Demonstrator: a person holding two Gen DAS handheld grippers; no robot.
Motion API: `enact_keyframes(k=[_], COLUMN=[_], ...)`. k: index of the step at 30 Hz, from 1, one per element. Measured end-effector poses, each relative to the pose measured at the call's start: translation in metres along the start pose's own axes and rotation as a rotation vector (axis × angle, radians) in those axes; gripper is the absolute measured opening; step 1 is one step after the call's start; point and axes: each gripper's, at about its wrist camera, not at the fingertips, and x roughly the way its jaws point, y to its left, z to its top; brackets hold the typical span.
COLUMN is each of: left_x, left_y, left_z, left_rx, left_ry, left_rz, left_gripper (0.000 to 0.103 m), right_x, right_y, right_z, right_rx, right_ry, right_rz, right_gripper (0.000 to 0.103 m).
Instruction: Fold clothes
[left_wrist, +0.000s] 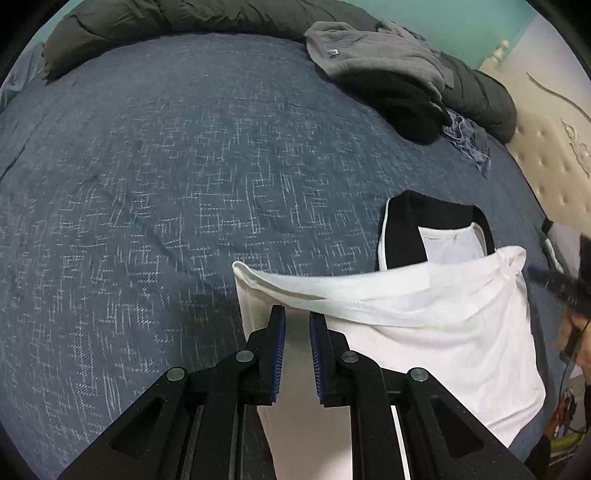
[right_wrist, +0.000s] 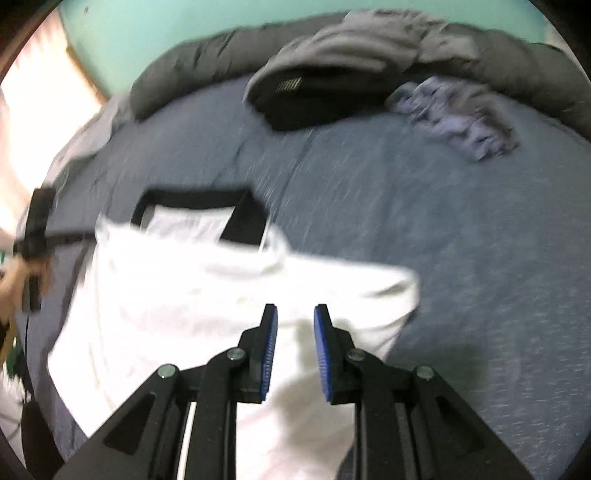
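A white shirt (left_wrist: 424, 332) with a black collar and sleeve (left_wrist: 402, 229) lies partly folded on the blue bedspread (left_wrist: 147, 184). Its lower part is turned up over the chest. My left gripper (left_wrist: 297, 314) hovers over the shirt's left edge, just short of the folded hem, with its jaws a narrow gap apart and nothing between them. The right wrist view is blurred by motion. In it my right gripper (right_wrist: 295, 312) hangs above the white shirt (right_wrist: 166, 295) near its right side, jaws slightly apart and empty. The black collar (right_wrist: 243, 221) shows beyond the fold.
At the far side of the bed, a grey garment (left_wrist: 369, 48), a black one (left_wrist: 399, 103) and a crumpled blue one (left_wrist: 469, 144) are piled against a rolled dark duvet (left_wrist: 184, 18). A cream padded headboard (left_wrist: 546, 166) stands on the right. A hand (right_wrist: 14, 280) shows at the left edge.
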Motion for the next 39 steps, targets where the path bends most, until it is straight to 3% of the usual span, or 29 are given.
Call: enact_keyframes(k=[5, 8, 11, 12, 13, 15, 17, 19, 24, 28, 33, 34, 35, 36, 37, 39], left_x=[0.005, 0.009, 0.005, 0.001, -0.004, -0.013, -0.017, -0.014, -0.005, 0.003, 0.019, 0.02, 0.021, 0.024, 0.026, 0.024], left_y=[0.003, 0.008, 0.017, 0.021, 0.024, 0.032, 0.039, 0.044, 0.05, 0.048, 0.04, 0.039, 0.038, 0.037, 0.035, 0.034], left_z=[0.009, 0.017, 0.023, 0.025, 0.026, 0.025, 0.02, 0.014, 0.004, 0.008, 0.016, 0.016, 0.015, 0.016, 0.016, 0.014], left_rx=[-0.007, -0.024, -0.048, -0.066, -0.085, -0.111, -0.122, -0.122, -0.142, -0.14, -0.121, -0.12, -0.118, -0.117, -0.116, -0.112], left_ry=[-0.018, -0.031, -0.066, -0.089, -0.112, -0.14, -0.143, -0.123, -0.102, -0.11, -0.104, -0.104, -0.104, -0.1, -0.097, -0.097], left_rz=[0.013, 0.022, 0.045, 0.04, 0.034, 0.013, -0.008, -0.002, -0.032, -0.05, -0.079, -0.089, -0.096, -0.096, -0.096, -0.103], left_gripper=[0.015, 0.015, 0.015, 0.015, 0.016, 0.029, 0.044, 0.044, 0.044, 0.044, 0.043, 0.043, 0.034, 0.026, 0.009, 0.008], right_x=[0.036, 0.038, 0.033, 0.027, 0.019, 0.004, -0.005, -0.009, -0.005, 0.009, 0.023, 0.025, 0.026, 0.026, 0.027, 0.021], right_y=[-0.004, -0.016, -0.033, -0.041, -0.047, -0.059, -0.064, -0.07, -0.084, -0.08, -0.078, -0.079, -0.078, -0.076, -0.075, -0.069], right_z=[0.002, 0.02, 0.039, 0.044, 0.044, 0.044, 0.037, 0.027, 0.003, 0.011, 0.02, 0.02, 0.02, 0.02, 0.02, 0.02], right_rx=[0.025, 0.081, 0.14, 0.171, 0.193, 0.231, 0.22, 0.219, 0.284, 0.231, 0.21, 0.214, 0.211, 0.206, 0.202, 0.177], right_ry=[0.083, 0.007, -0.052, -0.081, -0.104, -0.145, -0.153, -0.149, -0.116, -0.11, -0.109, -0.113, -0.11, -0.105, -0.1, -0.118], right_rz=[-0.023, -0.066, -0.182, -0.185, -0.167, -0.126, -0.133, -0.132, -0.096, -0.076, -0.091, -0.095, -0.094, -0.093, -0.092, -0.074], right_gripper=[0.019, 0.019, 0.019, 0.019, 0.019, 0.02, 0.031, 0.038, 0.04, 0.057, 0.057, 0.055, 0.042, 0.032, 0.02, 0.009])
